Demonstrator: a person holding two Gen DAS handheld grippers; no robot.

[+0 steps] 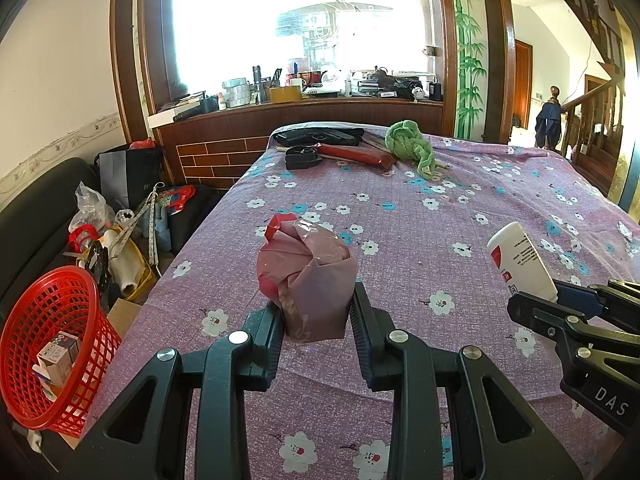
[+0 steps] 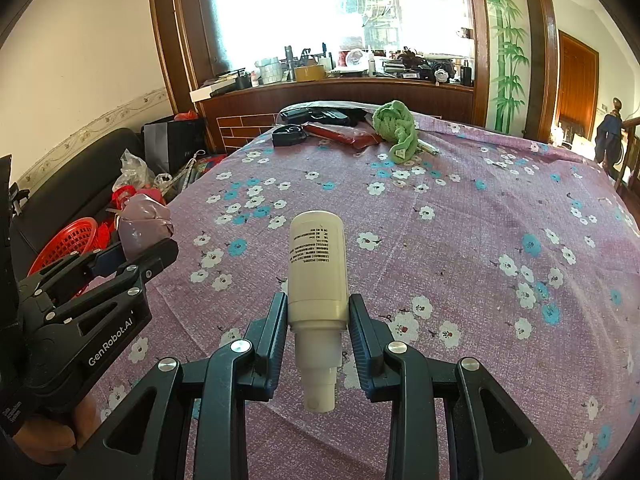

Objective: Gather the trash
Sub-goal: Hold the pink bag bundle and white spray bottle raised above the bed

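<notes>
A crumpled pink plastic bag [image 1: 308, 276] with a red corner is clamped in my left gripper [image 1: 316, 312], held above the purple floral bedspread [image 1: 420, 216]. My right gripper [image 2: 318, 312] is shut on a white bottle [image 2: 318, 268], its nozzle pointing back toward the camera. The left wrist view shows the bottle [image 1: 520, 258] and the right gripper [image 1: 548, 304] at the right edge. From the right wrist camera, the pink bag [image 2: 144, 222] and the left gripper [image 2: 132, 254] appear at the left. A red mesh basket [image 1: 52, 344] with a small carton [image 1: 60, 356] inside stands beside the bed, lower left.
At the bed's far end lie a green towel [image 1: 410, 146], a red flat pack [image 1: 360, 156] and black items [image 1: 316, 136]. Clutter of bags and rolls [image 1: 116, 236] fills the floor left of the bed by a black sofa [image 1: 36, 216]. A crowded wooden sill [image 1: 304, 100] runs under the window.
</notes>
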